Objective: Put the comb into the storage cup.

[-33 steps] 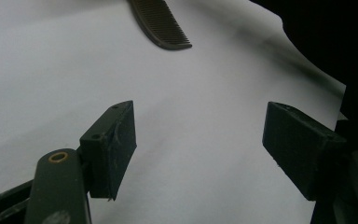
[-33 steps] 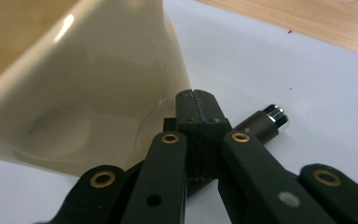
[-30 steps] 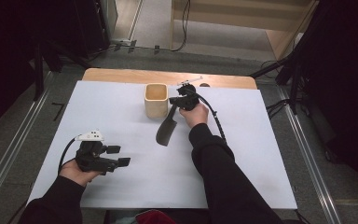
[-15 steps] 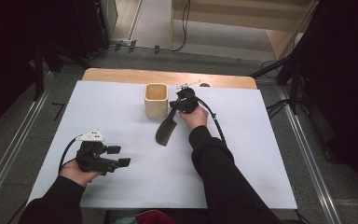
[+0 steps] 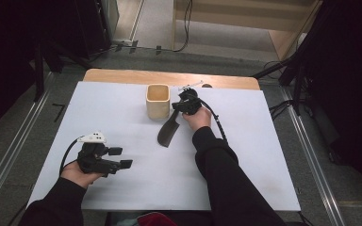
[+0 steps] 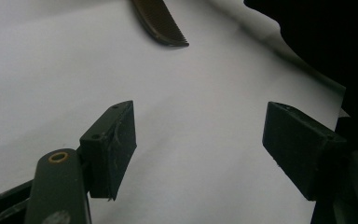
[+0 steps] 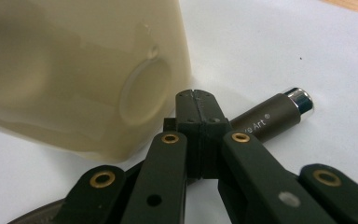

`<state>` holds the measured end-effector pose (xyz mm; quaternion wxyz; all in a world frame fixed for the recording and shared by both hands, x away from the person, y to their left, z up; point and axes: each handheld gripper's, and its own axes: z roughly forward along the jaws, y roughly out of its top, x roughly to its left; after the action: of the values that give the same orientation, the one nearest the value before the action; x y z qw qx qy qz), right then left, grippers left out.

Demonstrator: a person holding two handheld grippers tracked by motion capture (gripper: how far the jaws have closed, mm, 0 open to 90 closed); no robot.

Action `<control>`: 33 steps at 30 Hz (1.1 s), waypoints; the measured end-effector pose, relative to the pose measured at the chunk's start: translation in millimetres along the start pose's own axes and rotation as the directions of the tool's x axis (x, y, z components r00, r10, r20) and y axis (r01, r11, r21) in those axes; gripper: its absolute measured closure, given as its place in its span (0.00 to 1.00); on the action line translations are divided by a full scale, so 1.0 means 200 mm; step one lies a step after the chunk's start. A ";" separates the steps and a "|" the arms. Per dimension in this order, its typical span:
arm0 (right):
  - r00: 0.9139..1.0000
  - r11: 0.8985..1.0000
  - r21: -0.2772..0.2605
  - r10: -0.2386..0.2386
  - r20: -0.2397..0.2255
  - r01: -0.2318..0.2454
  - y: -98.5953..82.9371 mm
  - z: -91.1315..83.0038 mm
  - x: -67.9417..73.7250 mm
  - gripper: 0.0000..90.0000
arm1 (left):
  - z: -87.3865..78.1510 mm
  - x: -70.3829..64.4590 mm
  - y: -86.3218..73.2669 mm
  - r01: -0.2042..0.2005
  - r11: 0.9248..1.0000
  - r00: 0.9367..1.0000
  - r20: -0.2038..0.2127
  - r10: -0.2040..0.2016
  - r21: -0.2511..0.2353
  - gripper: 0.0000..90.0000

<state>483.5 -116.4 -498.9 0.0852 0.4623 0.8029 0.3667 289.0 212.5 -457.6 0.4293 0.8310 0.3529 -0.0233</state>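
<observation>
A dark comb (image 5: 167, 132) with a brown, chrome-tipped handle (image 7: 270, 116) lies slanted on the white table sheet (image 5: 264, 155), just right of a cream square cup (image 5: 158, 100). My right gripper (image 5: 181, 104) is shut on the comb's handle, right beside the cup's wall (image 7: 74, 70); its jaws (image 7: 198, 112) are pressed together over the handle. My left gripper (image 5: 118, 157) rests low at the front left, open with nothing between its fingers (image 6: 200, 140). The comb's toothed end (image 6: 161, 21) shows far ahead of it.
A wooden table edge (image 5: 122, 75) runs behind the white sheet. A small white item (image 5: 191, 86) lies at the back near the right hand. A dark sleeve (image 6: 317, 37) crosses the upper right of the left gripper view.
The right gripper and the comb have shifted only very slightly beside the cup. The left gripper has stayed where it was, still open.
</observation>
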 end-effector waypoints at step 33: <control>1.000 0.996 0.085 0.001 0.020 -0.003 -0.18 -0.15 -0.11 0.97 | 0.00 0.00 0.00 -0.009 1.000 1.000 0.002 0.009 0.005 0.29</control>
<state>457.6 -160.8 -505.3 0.0729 0.4699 0.8163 0.3279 289.1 211.1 -457.3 0.4275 0.8338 0.3486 -0.0229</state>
